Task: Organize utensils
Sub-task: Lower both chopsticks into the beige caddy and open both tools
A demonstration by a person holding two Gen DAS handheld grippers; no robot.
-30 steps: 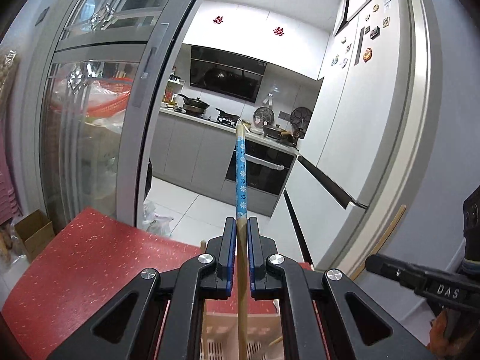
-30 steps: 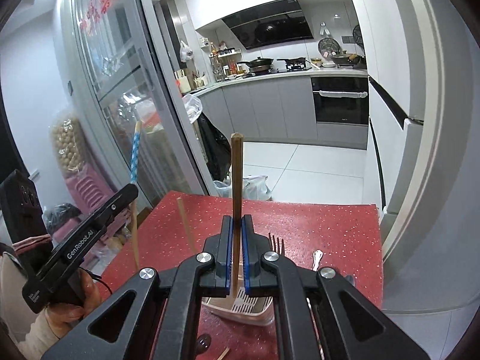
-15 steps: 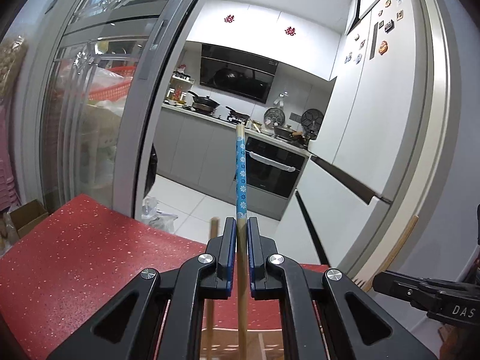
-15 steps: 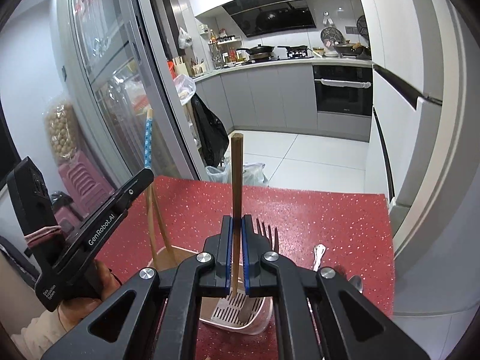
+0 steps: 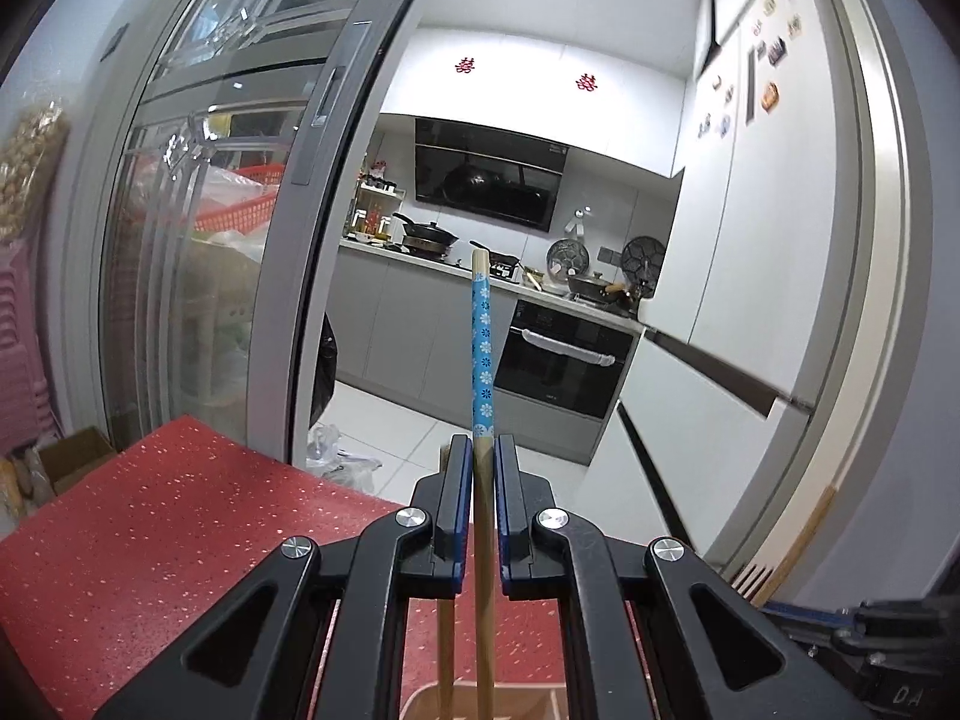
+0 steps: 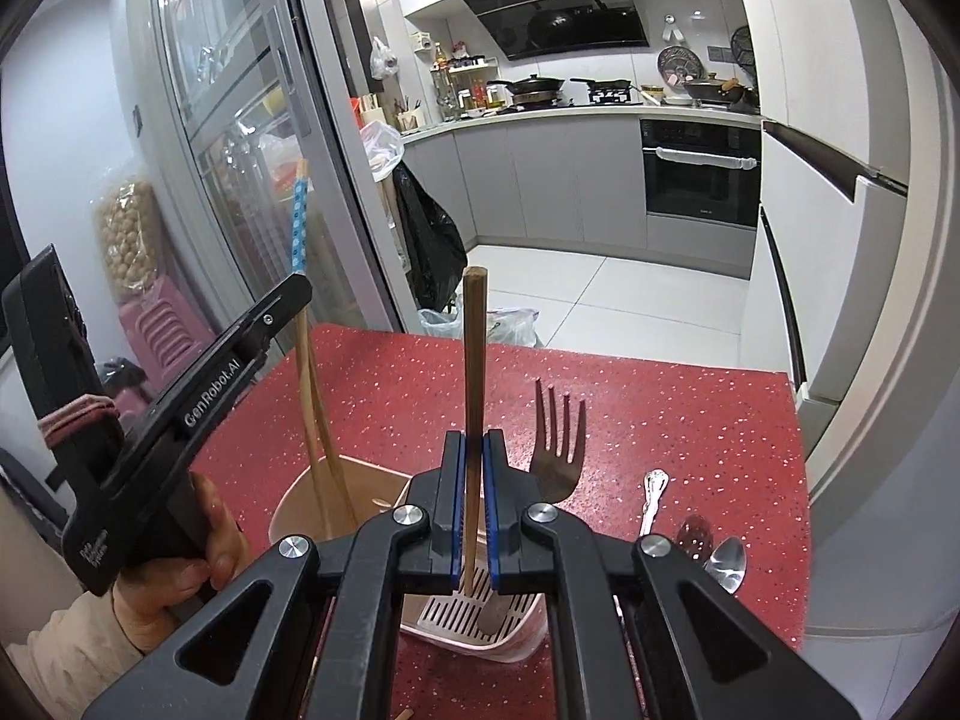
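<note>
Wooden blue-patterned chopstick (image 5: 482, 348) upright between left jaws, brown chopstick (image 6: 474, 360) between right jaws

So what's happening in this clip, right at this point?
A person is sorting utensils into a holder on a red table. The left gripper is shut on a blue-patterned chopstick, its lower end in the holder. The right gripper is shut on a dark chopstick above it. A fork stands inside; spoons lie on the table.
</note>
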